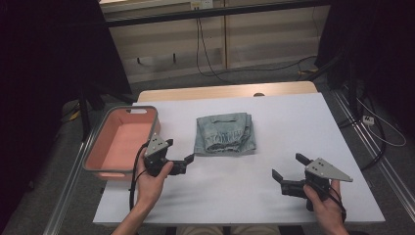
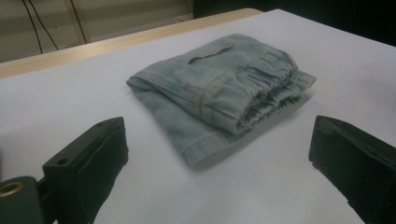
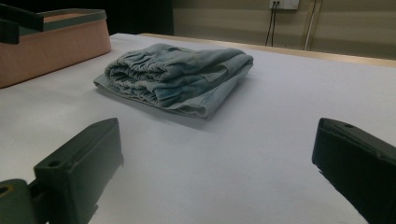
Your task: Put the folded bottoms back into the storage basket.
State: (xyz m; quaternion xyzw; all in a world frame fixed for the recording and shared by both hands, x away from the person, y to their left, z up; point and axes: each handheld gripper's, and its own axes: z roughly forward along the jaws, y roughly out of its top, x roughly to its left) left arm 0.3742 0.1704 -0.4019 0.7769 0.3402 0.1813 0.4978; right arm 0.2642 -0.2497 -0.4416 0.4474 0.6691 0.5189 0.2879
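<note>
Nearest you, your right gripper [image 1: 288, 172] hovers low over the bare white table [image 1: 235, 196] with its jaws spread wide and nothing between them, well apart from the cloth. Your left gripper [image 1: 181, 152] is closer in, jaws likewise spread and empty, just beside the near left corner of the folded denim garment [image 1: 225, 133], which lies flat near the middle of the table. In the left gripper view the folded garment [image 2: 219, 93] shows several stacked layers, an elastic waistband bunched on one side and a single hem sticking out at the bottom. That is the first risk: pinch only that loose hem or the top layer and the stack will likely unfold and trail as you lift. Coming in too steep could drive a jaw into the tabletop instead of under the fold; too shallow, and you may simply push the bundle away. Farther left sits the pink bin [image 1: 93, 147], its grey rim close behind your left hand — a backward swing could knock it. I cannot tell how deep the bin is from here, so a drooping leg might catch on that rim.
</note>
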